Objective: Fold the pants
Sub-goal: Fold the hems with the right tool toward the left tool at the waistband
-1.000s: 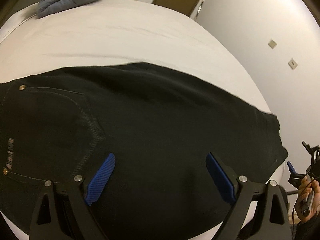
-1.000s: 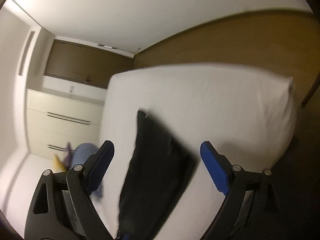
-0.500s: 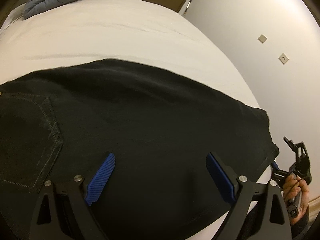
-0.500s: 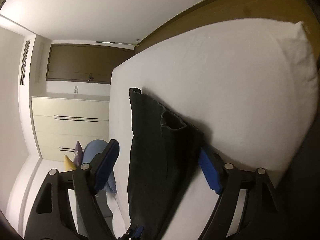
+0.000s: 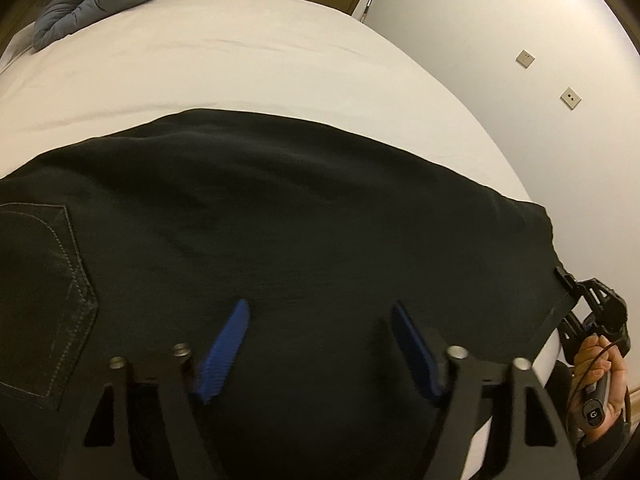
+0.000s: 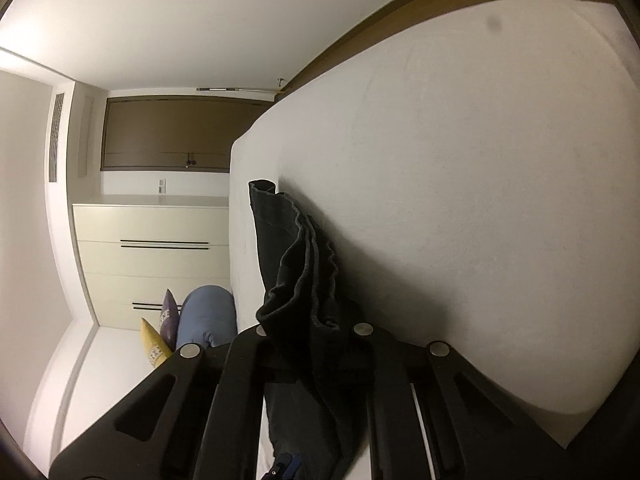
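Black pants (image 5: pixel 280 208) lie flat across the white bed (image 5: pixel 240 60), with a back pocket (image 5: pixel 40 280) at the left. My left gripper (image 5: pixel 320 344) hovers low over the leg near the front edge. Its jaws are closing and its blue pads (image 5: pixel 224 348) stand apart over the cloth without pinching it. At the far right a hand (image 5: pixel 600 364) holds my right gripper (image 5: pixel 592 300) at the hem. In the right wrist view the right gripper (image 6: pixel 310 332) is shut on the bunched hem of the pants (image 6: pixel 288 248), and its jaws are still closing.
A grey-blue duvet (image 5: pixel 96 0) lies at the bed's far left corner. A white wall with two socket plates (image 5: pixel 524 58) runs along the right side of the bed. Cream drawers (image 6: pixel 156 248), cushions (image 6: pixel 168 316) and a blue bundle (image 6: pixel 206 316) sit beyond the bed's end.
My right gripper went from wide open around the hem to shut on it. My left gripper slid along the leg away from the pocket, and its pads drew closer together.
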`<control>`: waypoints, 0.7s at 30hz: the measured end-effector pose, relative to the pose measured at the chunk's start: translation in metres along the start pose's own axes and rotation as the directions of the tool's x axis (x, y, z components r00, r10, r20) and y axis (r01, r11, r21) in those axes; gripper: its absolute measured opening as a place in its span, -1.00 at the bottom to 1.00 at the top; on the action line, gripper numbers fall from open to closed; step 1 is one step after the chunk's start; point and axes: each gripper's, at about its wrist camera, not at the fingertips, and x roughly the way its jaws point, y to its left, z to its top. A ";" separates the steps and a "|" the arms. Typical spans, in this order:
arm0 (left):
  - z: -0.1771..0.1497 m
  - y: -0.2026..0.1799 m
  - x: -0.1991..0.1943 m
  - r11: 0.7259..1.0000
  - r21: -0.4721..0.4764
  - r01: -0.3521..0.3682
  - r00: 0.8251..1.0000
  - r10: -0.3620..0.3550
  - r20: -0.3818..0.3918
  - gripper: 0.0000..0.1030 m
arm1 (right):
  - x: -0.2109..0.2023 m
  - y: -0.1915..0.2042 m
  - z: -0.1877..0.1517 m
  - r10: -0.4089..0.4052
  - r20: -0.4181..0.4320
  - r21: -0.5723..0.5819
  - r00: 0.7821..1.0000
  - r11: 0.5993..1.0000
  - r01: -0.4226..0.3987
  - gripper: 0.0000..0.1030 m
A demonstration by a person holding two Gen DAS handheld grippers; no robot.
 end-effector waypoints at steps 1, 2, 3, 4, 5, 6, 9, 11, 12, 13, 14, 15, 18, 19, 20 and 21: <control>0.000 0.003 -0.001 1.000 -0.010 0.001 1.000 -0.001 0.003 0.16 | 0.002 0.001 -0.001 -0.007 0.004 -0.009 1.000 1.000 0.007 -0.86; 0.000 0.007 -0.001 1.000 -0.026 0.004 1.000 -0.004 0.008 0.07 | 0.000 0.001 -0.002 -0.016 0.009 -0.020 1.000 1.000 0.016 -0.86; 0.000 0.012 -0.001 0.999 -0.045 0.006 1.000 -0.006 0.011 -0.09 | -0.001 0.001 -0.002 -0.024 0.012 -0.030 1.000 0.999 0.024 -0.86; 0.000 0.016 -0.002 0.998 -0.058 0.011 1.000 -0.010 0.013 -0.23 | 0.004 0.004 -0.001 -0.034 0.016 -0.042 0.999 0.998 0.035 -0.86; 0.000 0.019 -0.003 0.998 -0.063 0.014 1.000 -0.014 0.014 -0.29 | 0.005 0.006 -0.002 -0.049 0.019 -0.059 0.999 0.997 0.050 -0.86; -0.001 0.023 -0.004 0.997 -0.071 0.018 1.000 -0.017 0.013 -0.39 | 0.005 0.008 -0.003 -0.061 0.023 -0.075 0.998 0.995 0.062 -0.86; -0.001 0.034 -0.004 0.994 -0.107 0.035 0.999 -0.034 0.015 -0.62 | 0.000 0.012 -0.009 -0.101 0.034 -0.133 0.994 0.986 0.105 -0.86; -0.001 0.039 -0.005 0.990 -0.131 0.059 0.998 -0.057 0.018 -0.64 | -0.003 0.023 -0.014 -0.119 0.045 -0.178 0.992 0.976 0.125 -0.86; -0.001 0.040 -0.005 0.988 -0.136 0.068 0.998 -0.066 0.018 -0.64 | -0.002 0.031 -0.017 -0.131 0.050 -0.203 0.990 0.969 0.138 -0.86; -0.001 0.040 -0.005 0.988 -0.136 0.069 0.998 -0.068 0.017 -0.65 | 0.002 0.040 -0.021 -0.139 0.054 -0.229 0.989 0.962 0.148 -0.86; -0.001 0.040 -0.005 0.988 -0.135 0.071 0.997 -0.069 0.017 -0.64 | 0.001 0.049 -0.025 -0.145 0.057 -0.253 0.988 0.955 0.155 -0.86; -0.001 0.040 -0.005 0.988 -0.138 0.074 0.997 -0.072 0.018 -0.64 | 0.001 0.060 -0.031 -0.156 0.061 -0.289 0.986 0.943 0.167 -0.86; -0.001 0.044 -0.006 0.983 -0.159 0.094 0.996 -0.092 0.020 -0.63 | 0.011 0.117 -0.071 -0.182 0.041 -0.529 0.983 0.831 0.176 -0.86; -0.001 0.045 -0.007 0.981 -0.164 0.100 0.995 -0.098 0.021 -0.58 | 0.022 0.144 -0.095 -0.188 0.020 -0.638 0.982 0.754 0.158 -0.86; -0.001 0.045 -0.008 0.979 -0.170 0.112 0.994 -0.110 0.024 -0.52 | 0.027 0.159 -0.121 -0.196 -0.003 -0.721 0.981 0.680 0.133 -0.86; -0.001 0.044 -0.010 0.975 -0.178 0.136 0.991 -0.133 0.028 -0.33 | 0.034 0.172 -0.149 -0.212 -0.029 -0.797 0.977 0.594 0.105 -0.86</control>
